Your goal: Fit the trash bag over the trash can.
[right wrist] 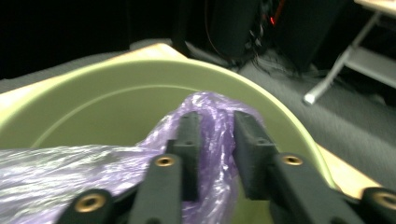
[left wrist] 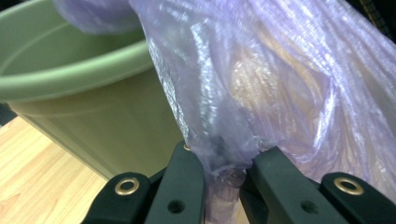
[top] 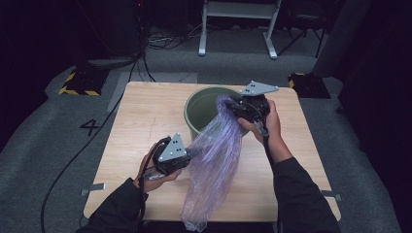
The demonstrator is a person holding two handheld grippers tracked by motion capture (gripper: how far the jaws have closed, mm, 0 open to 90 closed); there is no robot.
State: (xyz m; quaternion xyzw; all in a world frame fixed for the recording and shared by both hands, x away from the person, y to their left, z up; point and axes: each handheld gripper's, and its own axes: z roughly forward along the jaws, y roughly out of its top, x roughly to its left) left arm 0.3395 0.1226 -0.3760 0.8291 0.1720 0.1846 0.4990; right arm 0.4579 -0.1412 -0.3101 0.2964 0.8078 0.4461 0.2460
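From where I stood, the step in hand looked like lining the green bin (top: 201,112) with the purple plastic bag (top: 216,160). The bin sat on the wooden table (top: 141,126) toward its far edge, at about twelve o'clock from the person. The bag ran in a long, crumpled band from the bin's rim at roughly four o'clock of its mouth, down across the table to the near edge at six o'clock, where its tail hung over.

The right tool (top: 241,108) was held over the bin's near right rim. In the right gripper view its jaws stood close on a bunched fold of the bag (right wrist: 212,126), and the film was pinched between them above the bin's hollow (right wrist: 116,107). The left tool (top: 187,154) was lower, just outside the bin's wall at about seven o'clock of it. In the left gripper view its jaws were clamped on a gathered edge of the bag (left wrist: 224,158), with the bin's outer wall (left wrist: 93,121) just beside it.

So both tools held the bag by its upper part, yet its mouth did not look spread. I judged the next move called for pulling the two grips apart to open the mouth, then carrying the edge over the rim. The film was thin and slippery, so a light hold could let it slide out.
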